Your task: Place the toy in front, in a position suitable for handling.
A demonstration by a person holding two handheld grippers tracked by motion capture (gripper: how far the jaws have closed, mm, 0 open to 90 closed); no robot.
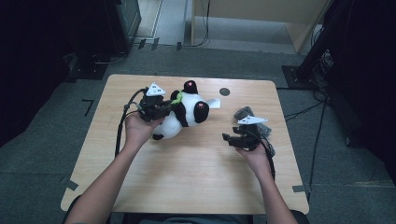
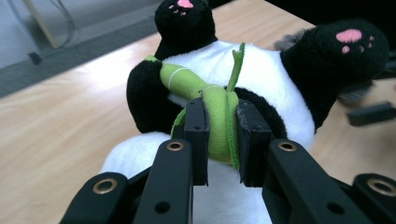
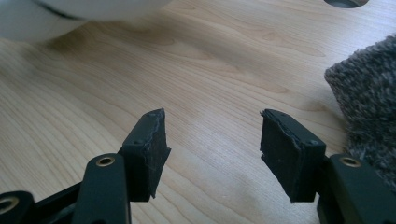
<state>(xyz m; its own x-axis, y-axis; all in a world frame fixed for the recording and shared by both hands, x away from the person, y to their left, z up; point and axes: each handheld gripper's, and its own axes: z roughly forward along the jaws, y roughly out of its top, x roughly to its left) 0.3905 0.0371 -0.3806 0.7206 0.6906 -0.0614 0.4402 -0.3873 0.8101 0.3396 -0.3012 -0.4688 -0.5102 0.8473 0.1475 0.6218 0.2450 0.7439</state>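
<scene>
The left gripper (image 2: pixel 217 140) pinches the green bamboo (image 2: pixel 215 116) on the toy panda (image 1: pixel 184 112), far left on the table (image 1: pixel 196 182). Lift slowly. The right gripper (image 3: pixel 212 140) waits wide, holding nothing.

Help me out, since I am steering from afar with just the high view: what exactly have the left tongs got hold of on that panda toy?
Observer: The left tongs are shut on the green bamboo piece sewn to the plush panda, not on its fur.
Operator: And the right tongs, are they carrying anything?
Observer: No. The right tongs stand open over bare table with nothing between the jaws.
Operator: What is that dark lump beside them?
Observer: A grey fuzzy cloth, lying just beside the right tongs without touching them.
</scene>
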